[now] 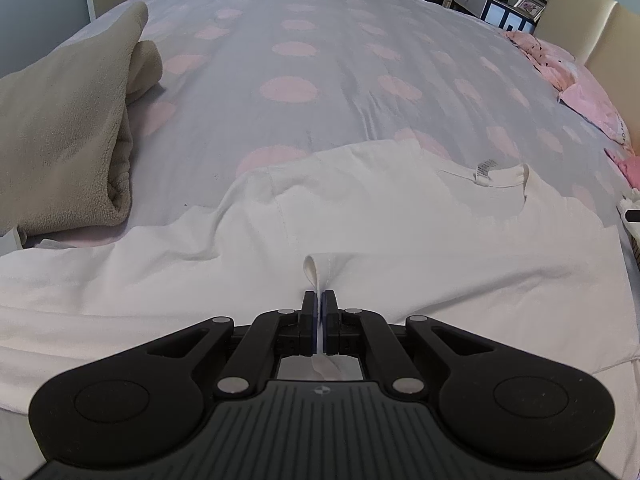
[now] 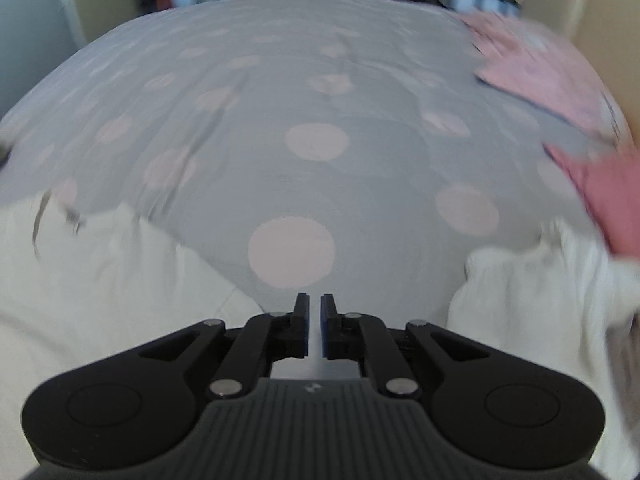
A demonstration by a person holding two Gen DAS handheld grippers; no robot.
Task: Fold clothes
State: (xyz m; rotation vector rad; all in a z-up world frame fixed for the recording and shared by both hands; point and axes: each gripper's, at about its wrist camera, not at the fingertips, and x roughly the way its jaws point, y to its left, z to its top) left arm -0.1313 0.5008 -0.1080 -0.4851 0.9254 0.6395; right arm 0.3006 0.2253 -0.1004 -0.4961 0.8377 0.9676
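White cotton T-shirt [image 1: 360, 220] spread across lower half of left wrist view, on grey quilted bed cover with pale pink dots [image 1: 304, 52]. Collar and sewn-in label at right of centre, towards frame's right edge; short stitched seam running down the middle. Fabric thin, soft, lightly rumpled, shallow creases fanning left.

Left gripper [image 1: 319, 300] at bottom centre, black fingers pressed together on a small raised pinch of the shirt's white cloth; little loop of hem standing up just above the tips, more cloth showing behind them.

Right gripper [image 2: 314, 304] at bottom centre of right wrist view, fingers a narrow slit apart, nothing between them; only dotted cover beyond. View heavily blurred. White cloth at lower left of that view, likely same shirt; rumpled white garment [image 2: 532, 300] at lower right, kind unclear.

Beige fleecy blanket, folded thick [image 1: 68, 132], at upper left of left view, pile nubbly. Pink printed bedding [image 1: 560, 64] at upper right.

Step judged: early in a fold, one edge secured, second hold not yet taken. Next move likely calls for right gripper to open wider, settle on matching edge of shirt, then both lift together. Thin cloth apt to slip or drag extra layers.
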